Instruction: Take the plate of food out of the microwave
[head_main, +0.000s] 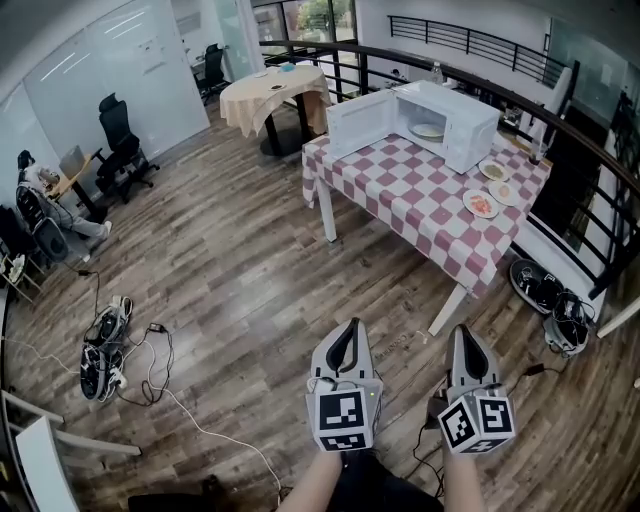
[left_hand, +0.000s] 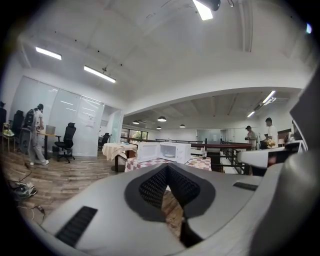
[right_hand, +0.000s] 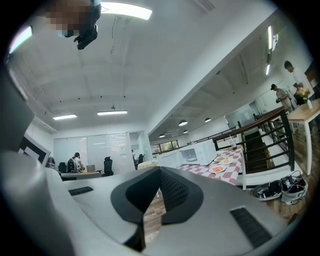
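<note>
A wide stretch of wooden floor lies between the person and the surface with its red-checked cloth, so the step in hand looks like the approach. On the surface's far end stands the white microwave with its door swung open to the left. The plate of food sits inside the cavity, well apart from both grippers.

The left gripper and right gripper hang low, each with jaws drawn nearly together on nothing. To do this well, walk round to face the open front, spread the jaws before reaching in, take the plate by its near rim and draw it out level, clear of the door.

Only the head view looks down onto the plate inside. The left gripper view shows the microwave level on, and the right gripper view shows other plates near the surface's edge.
</note>
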